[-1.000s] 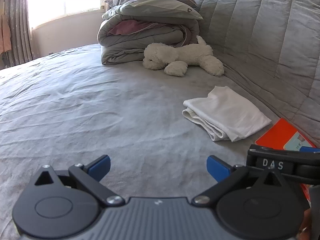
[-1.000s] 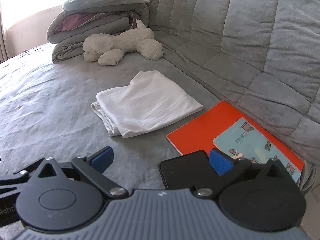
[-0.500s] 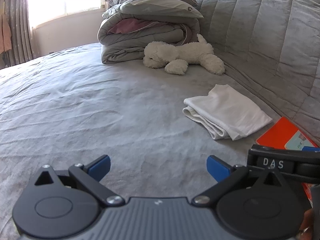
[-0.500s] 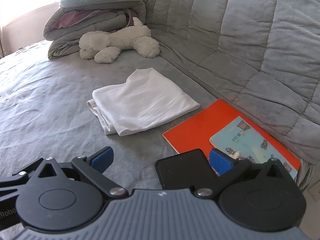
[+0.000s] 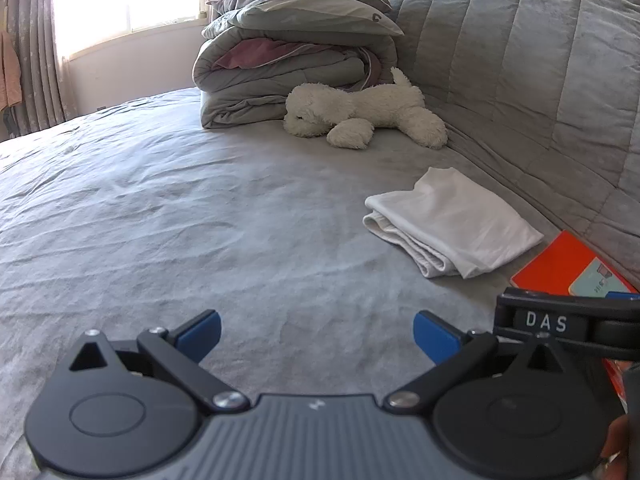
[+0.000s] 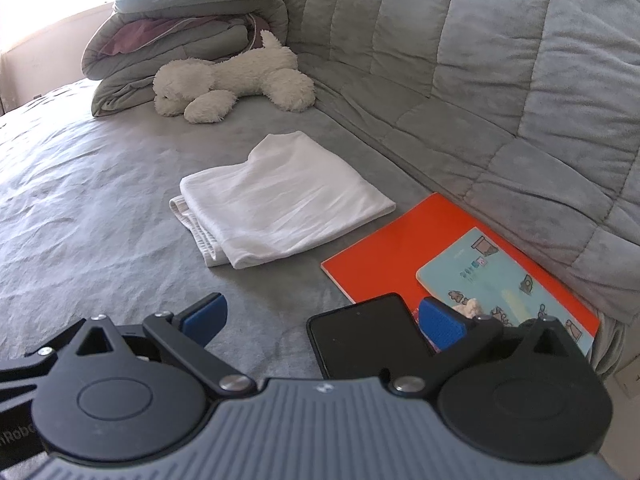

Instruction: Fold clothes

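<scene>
Ahead of my right tongs [image 6: 324, 314] and a little to their left, the folded white garment [image 6: 280, 204] lies flat on the grey bed [image 6: 80, 208], untouched, with an orange book [image 6: 396, 248] just beyond its near right corner and a black phone [image 6: 368, 332] between my spread fingers. My left tongs [image 5: 316, 332] are spread wide too, pinching nothing, over bare bedding with the garment [image 5: 456, 220] ahead to their right. Farther off, a white plush dog [image 5: 360, 114] rests against stacked quilts [image 5: 288, 60].
</scene>
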`<action>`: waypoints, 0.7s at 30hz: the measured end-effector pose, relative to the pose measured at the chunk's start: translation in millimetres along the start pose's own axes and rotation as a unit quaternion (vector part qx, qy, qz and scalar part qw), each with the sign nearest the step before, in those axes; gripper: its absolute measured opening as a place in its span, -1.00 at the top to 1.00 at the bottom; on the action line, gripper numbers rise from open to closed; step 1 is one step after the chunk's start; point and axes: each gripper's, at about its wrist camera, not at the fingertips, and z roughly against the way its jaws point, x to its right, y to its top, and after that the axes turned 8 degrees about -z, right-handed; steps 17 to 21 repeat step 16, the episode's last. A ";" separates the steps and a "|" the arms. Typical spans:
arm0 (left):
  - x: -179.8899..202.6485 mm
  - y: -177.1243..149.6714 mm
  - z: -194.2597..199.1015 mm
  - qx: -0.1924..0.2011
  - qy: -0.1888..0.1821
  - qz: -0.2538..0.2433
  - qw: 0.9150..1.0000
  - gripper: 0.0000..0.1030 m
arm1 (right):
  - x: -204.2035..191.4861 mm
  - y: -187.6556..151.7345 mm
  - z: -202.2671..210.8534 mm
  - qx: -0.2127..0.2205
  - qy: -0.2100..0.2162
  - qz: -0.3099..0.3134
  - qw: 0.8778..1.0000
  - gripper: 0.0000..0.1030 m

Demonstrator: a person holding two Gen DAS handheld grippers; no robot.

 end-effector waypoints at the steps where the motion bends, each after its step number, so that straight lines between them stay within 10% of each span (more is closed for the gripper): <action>1: 0.2 -0.1 0.2 0.001 0.001 0.000 1.000 -0.99 | 0.1 0.1 0.0 0.000 0.000 -0.001 1.000 -1.00; 21: 3.7 -1.4 2.7 0.016 0.011 -0.006 1.000 -0.99 | 1.3 0.4 0.1 0.001 0.000 -0.007 1.000 -1.00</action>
